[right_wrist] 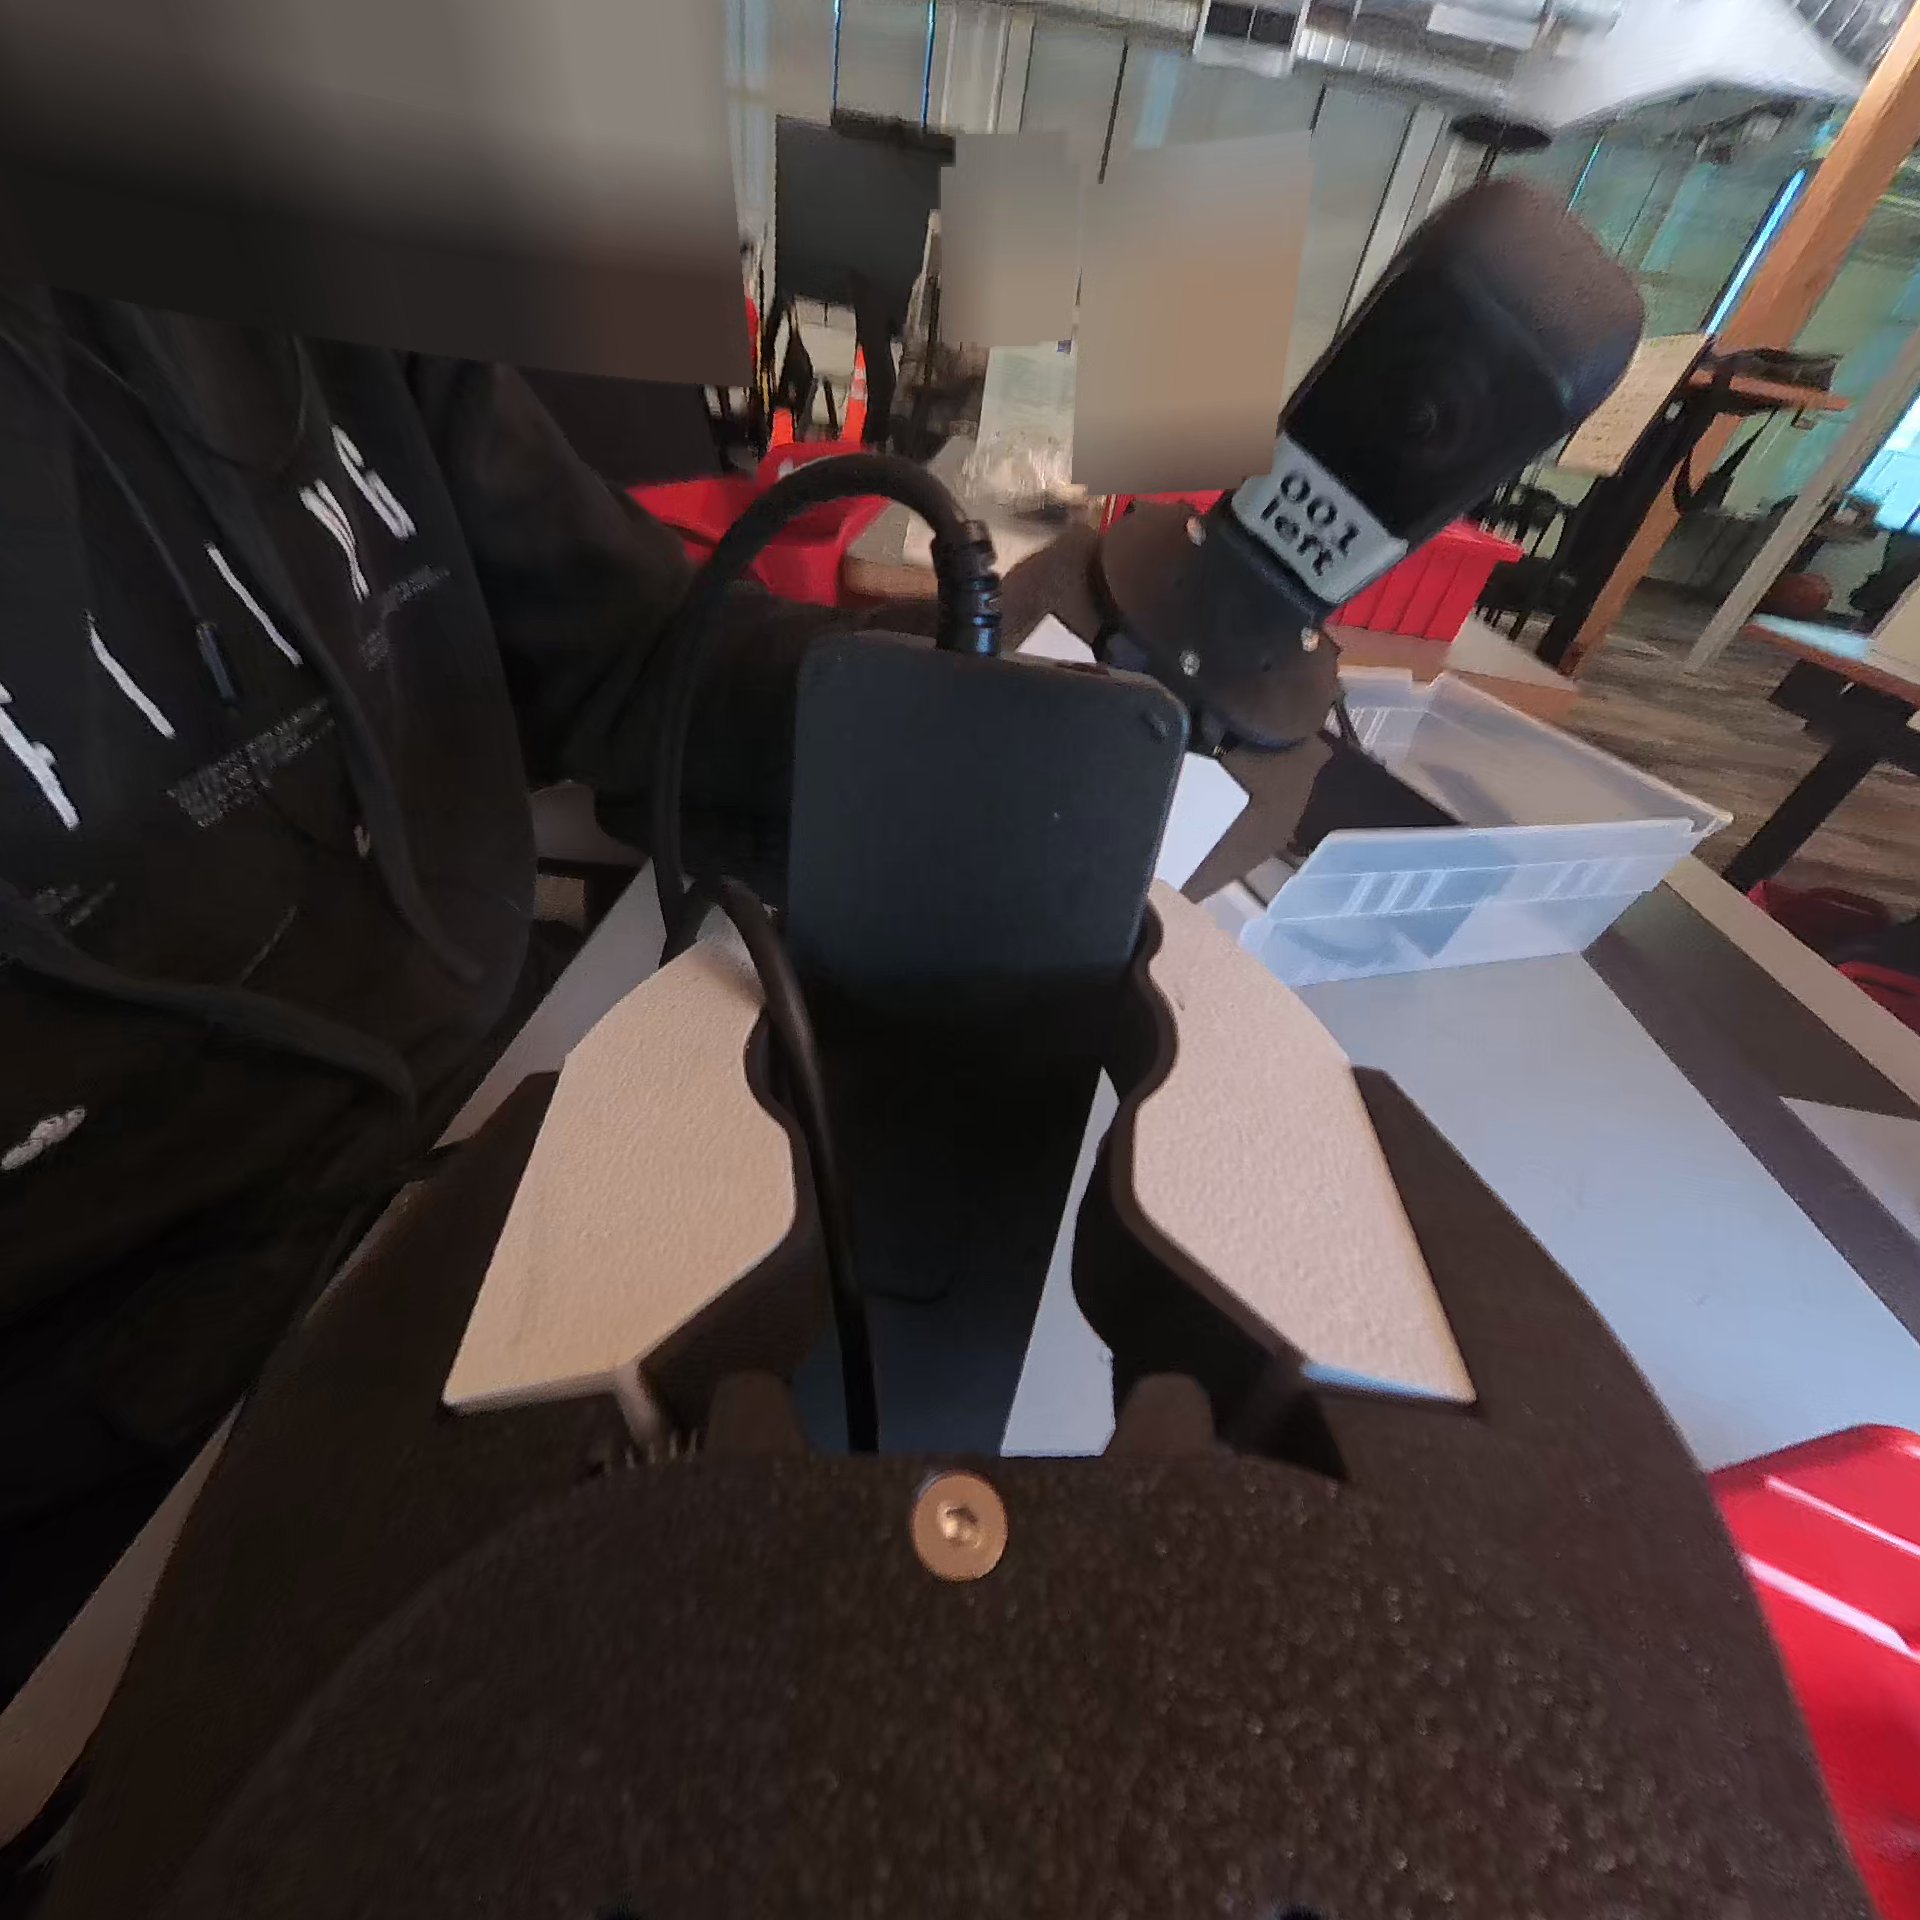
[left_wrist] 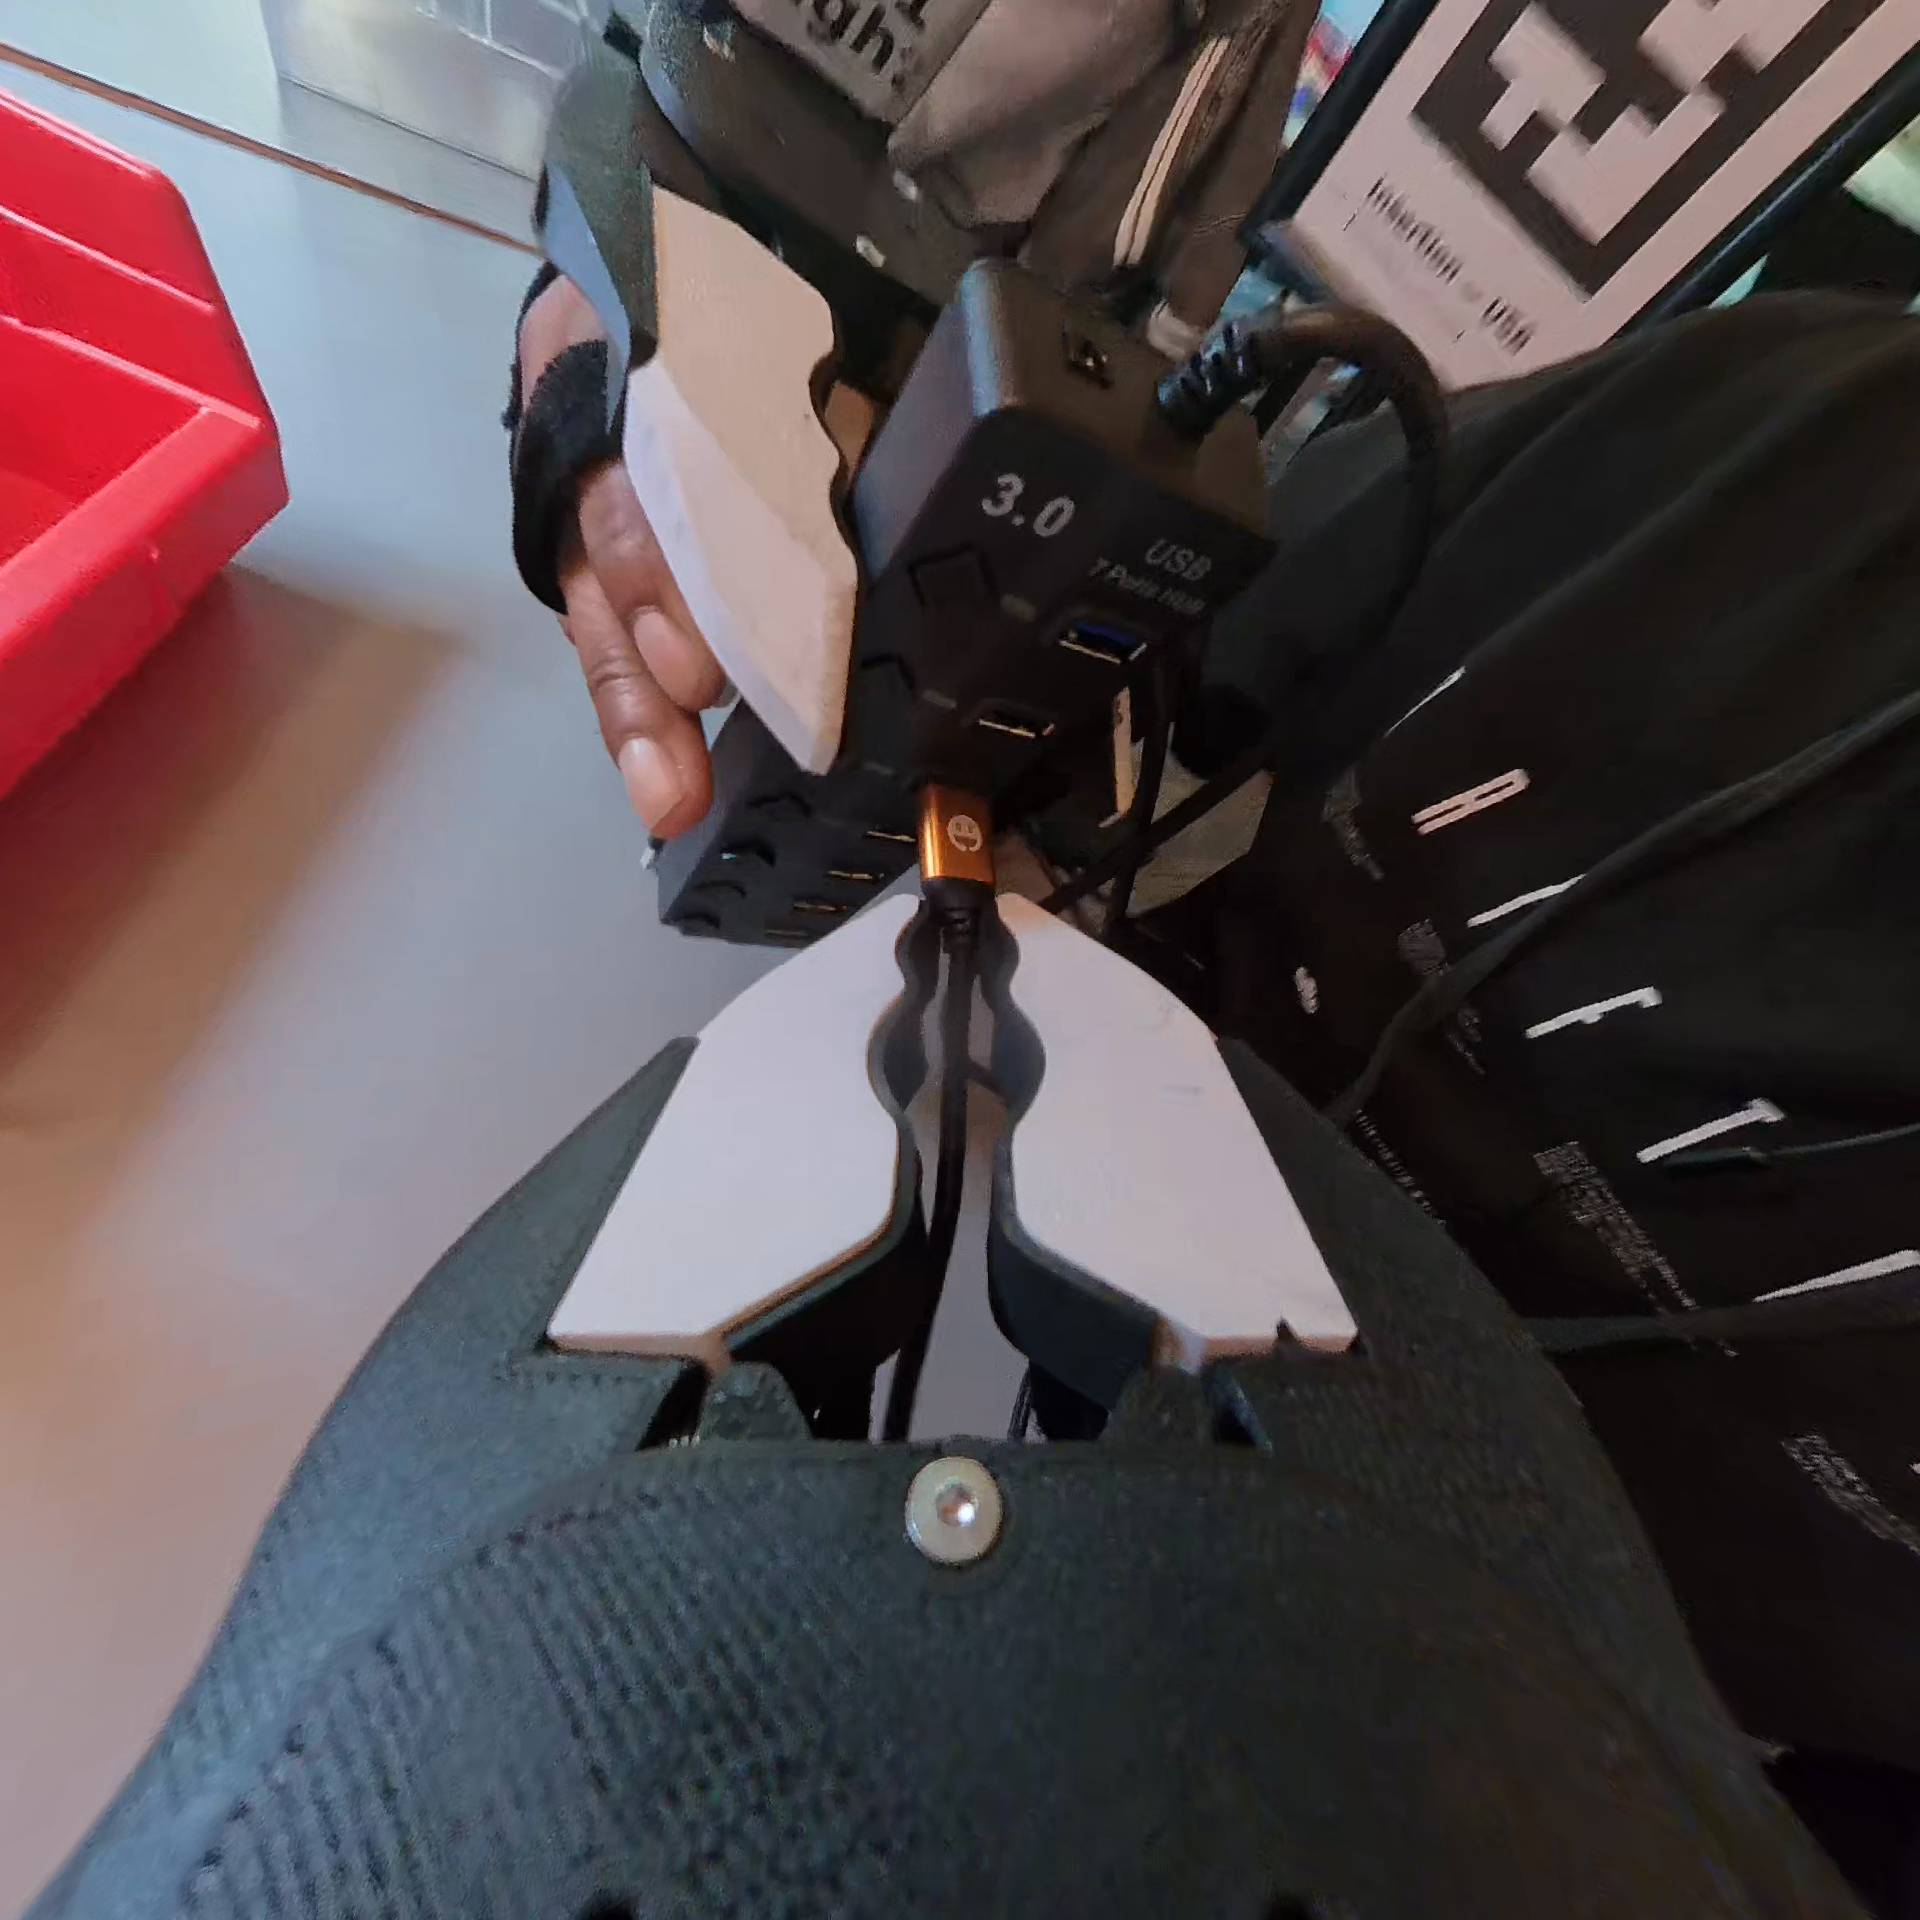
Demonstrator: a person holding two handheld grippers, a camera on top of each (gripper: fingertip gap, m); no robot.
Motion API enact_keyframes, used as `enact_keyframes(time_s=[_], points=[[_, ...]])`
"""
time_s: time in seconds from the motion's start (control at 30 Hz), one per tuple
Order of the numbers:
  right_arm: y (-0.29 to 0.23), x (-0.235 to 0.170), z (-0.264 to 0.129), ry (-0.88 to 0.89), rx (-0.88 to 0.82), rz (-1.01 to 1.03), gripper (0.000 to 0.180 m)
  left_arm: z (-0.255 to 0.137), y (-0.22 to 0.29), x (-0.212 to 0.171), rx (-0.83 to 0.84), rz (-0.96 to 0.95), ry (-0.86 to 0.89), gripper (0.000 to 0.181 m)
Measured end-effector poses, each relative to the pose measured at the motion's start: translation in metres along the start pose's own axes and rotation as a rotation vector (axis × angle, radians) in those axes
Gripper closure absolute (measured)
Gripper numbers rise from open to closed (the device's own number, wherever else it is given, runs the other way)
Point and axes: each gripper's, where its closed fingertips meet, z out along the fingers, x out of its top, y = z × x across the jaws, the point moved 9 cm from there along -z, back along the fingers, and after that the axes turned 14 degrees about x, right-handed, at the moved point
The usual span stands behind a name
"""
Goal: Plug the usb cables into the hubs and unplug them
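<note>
In the left wrist view, my left gripper (left_wrist: 956, 925) is shut on a thin black cable just behind its orange USB plug (left_wrist: 954, 836). The plug's tip sits in a port of a black USB hub (left_wrist: 1029, 582). The right gripper's white finger (left_wrist: 748, 520) clamps the hub's side. A second black hub (left_wrist: 769, 862) lies below it on the table. In the right wrist view, my right gripper (right_wrist: 961, 935) is shut on the hub (right_wrist: 977, 810), seen from its plain back, held up off the table. The hub's own thick cable (right_wrist: 800, 499) loops off its top. The left gripper (right_wrist: 1351, 582) shows behind the hub.
A red bin (left_wrist: 104, 416) stands at the left on the grey table (left_wrist: 343, 831). A person in a black hoodie (right_wrist: 208, 727) is close on the side. A clear plastic organiser box (right_wrist: 1455, 894) and another red bin (right_wrist: 1849, 1610) stand on the table (right_wrist: 1507, 1143) to the right. Less than 4 cm separates the two grippers' tips.
</note>
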Motion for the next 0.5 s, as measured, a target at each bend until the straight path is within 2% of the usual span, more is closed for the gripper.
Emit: enact_keyframes(time_s=[0.17,0.37,0.5], points=[[0.006,-0.003,-0.004,0.014,-0.089,0.037,0.12,-0.008,-0.006,0.001,0.044,-0.024,0.044,0.173],[0.014,-0.01,-0.005,-0.123,-0.234,0.067,0.122,-0.032,-0.013,0.006,0.165,-0.036,0.107,0.174],[0.019,-0.022,0.008,-0.242,-0.258,0.084,0.114,-0.033,-0.01,0.008,0.178,-0.036,0.128,0.174]])
